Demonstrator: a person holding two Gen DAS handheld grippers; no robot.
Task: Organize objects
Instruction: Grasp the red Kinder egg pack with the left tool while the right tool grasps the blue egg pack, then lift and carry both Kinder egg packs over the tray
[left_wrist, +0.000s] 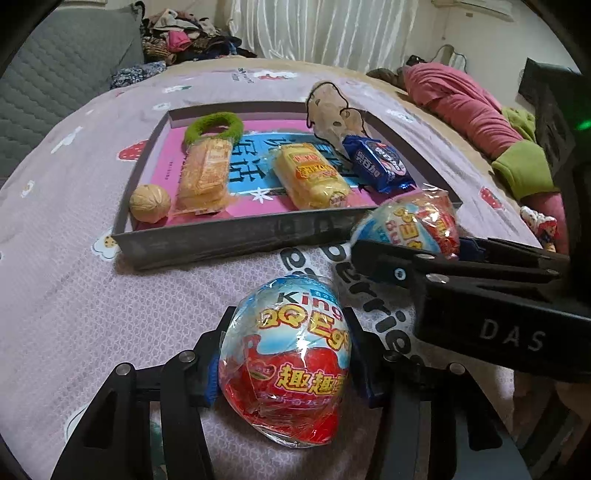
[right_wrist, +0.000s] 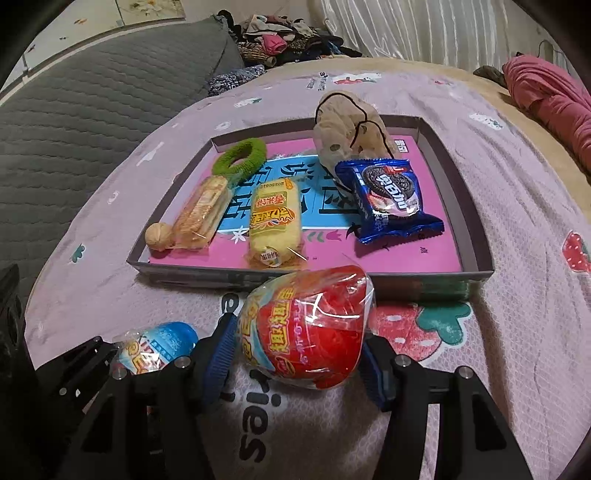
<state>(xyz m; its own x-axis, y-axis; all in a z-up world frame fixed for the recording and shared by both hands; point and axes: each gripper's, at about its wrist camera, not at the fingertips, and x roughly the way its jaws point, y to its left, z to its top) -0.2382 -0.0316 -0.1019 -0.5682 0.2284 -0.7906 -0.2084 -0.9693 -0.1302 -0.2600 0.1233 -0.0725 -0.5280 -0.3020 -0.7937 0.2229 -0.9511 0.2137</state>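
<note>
Gripper frames (left_wrist: 288, 360): were black, angular, with silver screws.
Pads (right_wrist: 218, 363): were blue, ribbed.
Marking: read "DAS", white.

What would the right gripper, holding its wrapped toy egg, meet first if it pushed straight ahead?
Probably the near wall of the tray, just beyond the right gripper and its egg; depth is uncertain.
</note>
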